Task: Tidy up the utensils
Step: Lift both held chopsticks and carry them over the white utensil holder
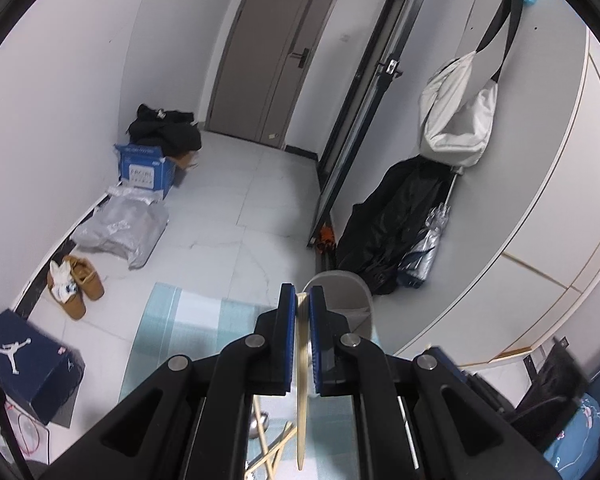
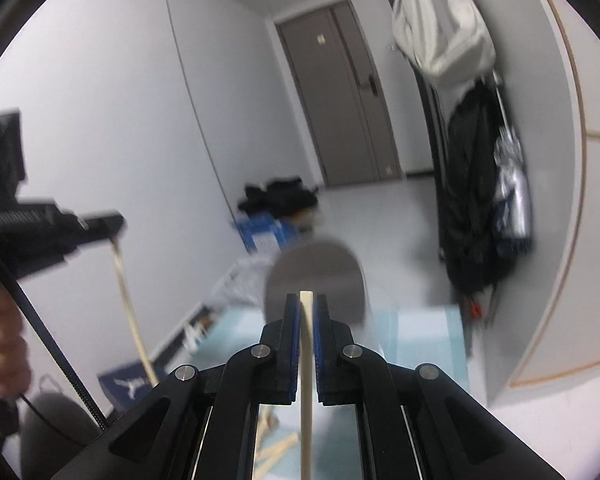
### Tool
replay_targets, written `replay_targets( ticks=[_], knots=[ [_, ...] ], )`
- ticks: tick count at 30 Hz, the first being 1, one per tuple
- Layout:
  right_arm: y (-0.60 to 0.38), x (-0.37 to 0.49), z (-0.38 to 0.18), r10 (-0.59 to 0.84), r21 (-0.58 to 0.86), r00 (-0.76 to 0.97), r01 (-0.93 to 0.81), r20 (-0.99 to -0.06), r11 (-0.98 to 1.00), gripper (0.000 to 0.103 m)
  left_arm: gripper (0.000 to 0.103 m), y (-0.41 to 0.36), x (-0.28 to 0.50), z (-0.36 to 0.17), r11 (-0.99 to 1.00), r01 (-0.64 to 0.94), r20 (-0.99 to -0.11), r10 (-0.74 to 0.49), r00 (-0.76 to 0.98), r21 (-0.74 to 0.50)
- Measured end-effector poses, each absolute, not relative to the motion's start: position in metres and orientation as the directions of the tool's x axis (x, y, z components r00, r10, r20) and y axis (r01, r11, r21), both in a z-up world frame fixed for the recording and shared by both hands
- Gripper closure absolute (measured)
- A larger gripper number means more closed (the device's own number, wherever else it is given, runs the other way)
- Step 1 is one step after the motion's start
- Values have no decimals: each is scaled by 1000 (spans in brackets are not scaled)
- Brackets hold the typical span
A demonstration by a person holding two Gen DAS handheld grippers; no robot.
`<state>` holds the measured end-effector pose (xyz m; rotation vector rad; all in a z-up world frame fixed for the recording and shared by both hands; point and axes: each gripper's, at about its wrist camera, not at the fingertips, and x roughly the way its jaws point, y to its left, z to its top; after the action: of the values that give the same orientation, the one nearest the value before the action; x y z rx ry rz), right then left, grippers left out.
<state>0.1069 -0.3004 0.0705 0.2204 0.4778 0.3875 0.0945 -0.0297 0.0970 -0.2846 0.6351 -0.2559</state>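
left fingers: blue-padded black jaws of the left gripper (image 1: 301, 294) pressed nearly together, pinching a pale, slim wooden chopstick (image 1: 301, 400) near its top end; the stick hangs down between the fingers and below them, tip free.
right fingers: blue-padded black jaws of the right gripper (image 2: 306, 300) pressed nearly together on a second pale, square-ended wooden chopstick (image 2: 305, 380); its blunt end stands just proud of the fingertips, the rest runs back down between the fingers.
left seen from right: the left gripper (image 2: 114, 226) shows at the left edge, blurred, its chopstick (image 2: 134, 320) dangling below the tips; a hand (image 2: 2, 352) grips the handle.
handling: my read, both sticks are very light, stiff, thin, smooth enough to pivot or slip in a pinch. Not fragile, but a long free end will swing. The left one is held near one end, so it can rotate; a grip closer to mid-length would steady it.
grip point: flat sides square against the pads, stick in line with the fingers.
just beyond tips: grey round-topped plastic holder (image 1: 340, 300) sits right past the left fingertips, slightly to their right; in the right view it lies directly behind the tips (image 2: 320, 280), blurred.
below fingers: more pale wooden sticks (image 1: 274, 448) lie crossed on a light blue-green striped mat (image 1: 172, 340), with a shiny metal spoon (image 1: 258, 424) beside them.
risk: sticks could slip out or catch the holder's rim.
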Motion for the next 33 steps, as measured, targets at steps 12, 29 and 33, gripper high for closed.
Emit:
replay_targets(
  ticks=[12, 29, 33],
  knots=[
    [-300, 180, 149, 422, 250, 890, -375, -173, 893, 97, 100, -53, 141, 127, 926, 149, -445, -303, 843, -348],
    [-294, 260, 131, 431, 247, 902, -411, -33, 878, 97, 100, -64, 197, 109, 945, 124, -383, -240, 892, -303],
    [-290, 267, 118, 449, 237, 893, -432, -22, 870, 97, 100, -66, 201, 102, 945, 141, -399, -256, 880, -296]
  ],
)
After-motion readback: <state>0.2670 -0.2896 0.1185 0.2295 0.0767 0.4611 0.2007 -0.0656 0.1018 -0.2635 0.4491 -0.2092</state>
